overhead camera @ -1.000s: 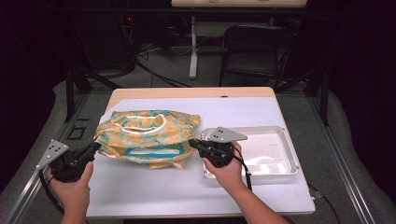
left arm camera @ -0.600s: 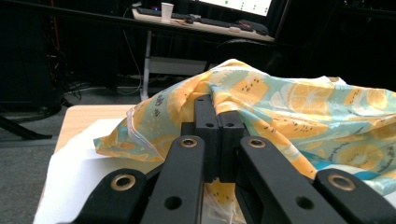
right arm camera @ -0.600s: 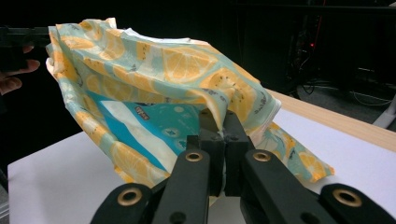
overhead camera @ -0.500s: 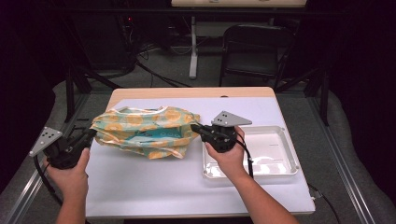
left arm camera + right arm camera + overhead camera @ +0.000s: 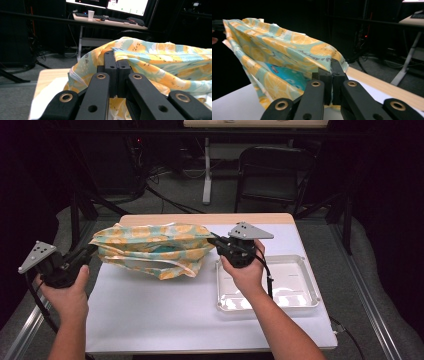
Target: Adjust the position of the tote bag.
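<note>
Both claws (image 5: 90, 251) (image 5: 212, 240) clamped — apart

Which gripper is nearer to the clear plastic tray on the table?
The right gripper: it holds the bag just above the tray's near-left corner. The left gripper is beyond the bag, at the table's left edge.

Between the matt black left gripper (image 5: 89, 251) and right gripper (image 5: 212, 240): thin, crinkled, slightly glossy printed bag (image 5: 152, 247). Beside the right gripper: clear glossy plastic tray (image 5: 299, 285). Beneath both: smooth matt white table (image 5: 165, 320), wood-edged.
</note>
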The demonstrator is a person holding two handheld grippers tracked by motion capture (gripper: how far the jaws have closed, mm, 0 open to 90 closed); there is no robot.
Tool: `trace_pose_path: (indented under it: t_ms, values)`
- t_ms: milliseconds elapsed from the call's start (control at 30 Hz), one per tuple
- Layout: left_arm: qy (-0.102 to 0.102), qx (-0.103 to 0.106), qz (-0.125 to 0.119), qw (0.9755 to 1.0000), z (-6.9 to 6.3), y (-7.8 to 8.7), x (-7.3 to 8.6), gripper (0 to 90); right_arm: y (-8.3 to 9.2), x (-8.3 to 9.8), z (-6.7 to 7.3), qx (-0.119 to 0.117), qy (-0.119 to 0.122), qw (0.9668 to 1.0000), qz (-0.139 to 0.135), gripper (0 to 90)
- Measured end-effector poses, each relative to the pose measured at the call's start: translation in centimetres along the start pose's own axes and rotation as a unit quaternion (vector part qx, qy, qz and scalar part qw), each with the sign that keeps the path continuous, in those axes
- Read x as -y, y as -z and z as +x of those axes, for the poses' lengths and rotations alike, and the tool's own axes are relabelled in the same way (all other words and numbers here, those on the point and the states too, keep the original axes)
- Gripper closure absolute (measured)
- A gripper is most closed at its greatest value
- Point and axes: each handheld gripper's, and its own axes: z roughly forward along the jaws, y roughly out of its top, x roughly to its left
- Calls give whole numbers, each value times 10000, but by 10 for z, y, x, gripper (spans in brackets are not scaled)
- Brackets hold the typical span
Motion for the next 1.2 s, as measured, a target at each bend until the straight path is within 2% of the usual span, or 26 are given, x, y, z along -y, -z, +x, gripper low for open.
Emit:
trace_pose_path:
  t_ms: [133, 267, 400, 567, 700, 767, 1200]
  values:
    - [-152, -64, -85, 9998, -2, 0, -13, 900, 0, -12, -2, 126, 118, 9998, -39, 900]
    - [-164, -26, -146, 9998, -2, 2, -24, 900, 1, -21, -3, 156, 124, 9998, -87, 900]
    - [-174, -17, -206, 9996, -3, 5, -27, 900, 5, -26, 0, 108, 166, 9997, -151, 900]
    - [-179, -47, -217, 9996, -4, 10, -23, 900, 10, -27, 4, 17, 185, 9996, -204, 900]
    - [-74, -68, -134, 9999, 1, 9, -13, 900, 7, -23, 6, 24, 246, 9997, -92, 900]
    - [18, -26, -177, 9998, 3, 8, -9, 900, 5, -19, 5, 46, 245, 9997, -80, 900]
    - [44, -9, -179, 9998, 5, 13, -3, 900, 5, -16, 9, -77, 174, 9998, -108, 900]
